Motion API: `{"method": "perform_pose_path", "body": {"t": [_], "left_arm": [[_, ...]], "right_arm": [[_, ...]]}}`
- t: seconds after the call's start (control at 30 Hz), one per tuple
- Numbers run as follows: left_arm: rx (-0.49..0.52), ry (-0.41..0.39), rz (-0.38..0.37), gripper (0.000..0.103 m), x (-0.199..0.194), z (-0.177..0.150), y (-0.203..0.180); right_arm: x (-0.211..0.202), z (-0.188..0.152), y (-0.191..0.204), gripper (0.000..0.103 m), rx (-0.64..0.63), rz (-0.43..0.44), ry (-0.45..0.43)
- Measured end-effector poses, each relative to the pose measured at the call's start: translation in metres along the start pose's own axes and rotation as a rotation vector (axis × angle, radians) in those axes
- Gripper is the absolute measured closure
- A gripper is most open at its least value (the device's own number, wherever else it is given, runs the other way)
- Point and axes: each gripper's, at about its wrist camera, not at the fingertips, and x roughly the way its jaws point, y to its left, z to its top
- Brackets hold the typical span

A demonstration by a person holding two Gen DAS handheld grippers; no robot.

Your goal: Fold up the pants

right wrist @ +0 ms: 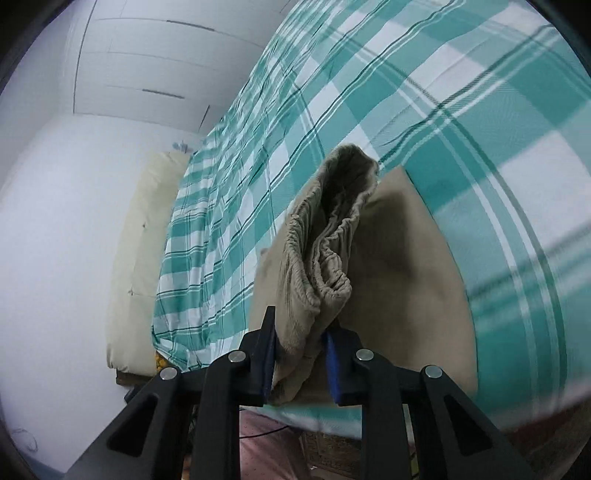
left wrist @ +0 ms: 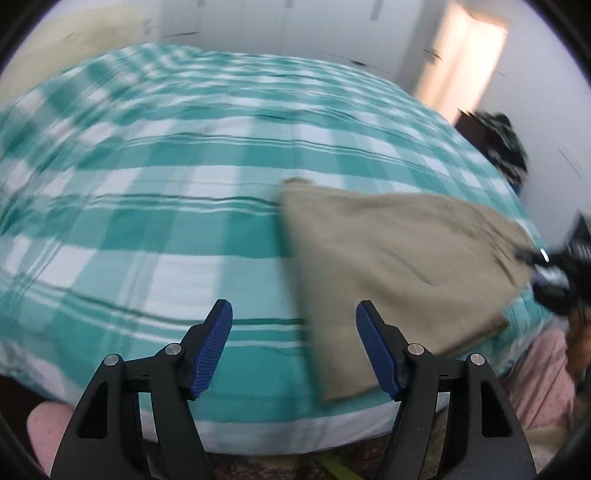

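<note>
The khaki pants point(left wrist: 391, 254) lie folded on the green-and-white checked bed cover point(left wrist: 147, 206), toward the near right edge. My left gripper point(left wrist: 293, 332) is open and empty, hovering over the bed's front edge just left of the pants. My right gripper point(right wrist: 301, 350) is shut on the gathered elastic waistband of the pants point(right wrist: 325, 258) and holds that end lifted off the cover point(right wrist: 461, 110). The right gripper also shows in the left wrist view point(left wrist: 546, 269) at the pants' right corner.
White wardrobe doors point(left wrist: 295, 26) stand behind the bed. A cream mattress side point(right wrist: 140, 258) shows at the bed's far edge. A dark object point(left wrist: 498, 140) sits at the right of the bed. The person's pink trousers point(left wrist: 543, 376) are at the near edge.
</note>
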Motion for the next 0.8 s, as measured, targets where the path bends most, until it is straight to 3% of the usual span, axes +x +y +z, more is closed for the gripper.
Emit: {"method": "perform_pose_path", "body": {"t": [0.07,0.13,0.2,0.3,0.37,0.4,0.53,0.6,0.73,0.8], "left_arm": [[-0.024,0.002,0.028,0.032,-0.001,-0.003,0.012],[-0.042,0.012,0.038,0.032,0.001,-0.008,0.015],[-0.005,0.019,0.025,0.033,0.003,-0.012,0.002],[0.166,0.023,0.055,0.033,0.015,-0.022,-0.04],[0.312,0.114,0.156,0.039,0.043,-0.038,-0.061],[0.337,0.157,0.185,0.04,0.055,-0.046,-0.063],[0.284,0.15,0.166,0.041,0.049,-0.043,-0.054],[0.29,0.133,0.191,0.041,0.038,-0.037,-0.055],[0.263,0.084,0.214,0.029,0.018,-0.027,-0.058],[0.262,0.066,0.232,0.028,0.012,-0.022,-0.062]], "right_arm": [[0.002,-0.013,-0.009,0.08,-0.009,-0.081,-0.012],[0.018,-0.021,-0.035,0.08,-0.023,-0.219,-0.001],[0.028,-0.027,-0.053,0.08,-0.018,-0.245,-0.006],[0.03,-0.029,-0.036,0.079,-0.133,-0.297,-0.022],[0.032,-0.029,-0.031,0.079,-0.18,-0.324,-0.016],[0.034,-0.03,-0.033,0.079,-0.186,-0.322,-0.013],[0.034,-0.035,-0.029,0.078,-0.235,-0.339,-0.029],[0.031,-0.032,-0.03,0.077,-0.249,-0.338,-0.022],[0.021,-0.029,-0.026,0.06,-0.26,-0.321,-0.017],[0.006,-0.033,-0.017,0.056,-0.323,-0.373,-0.051]]}}
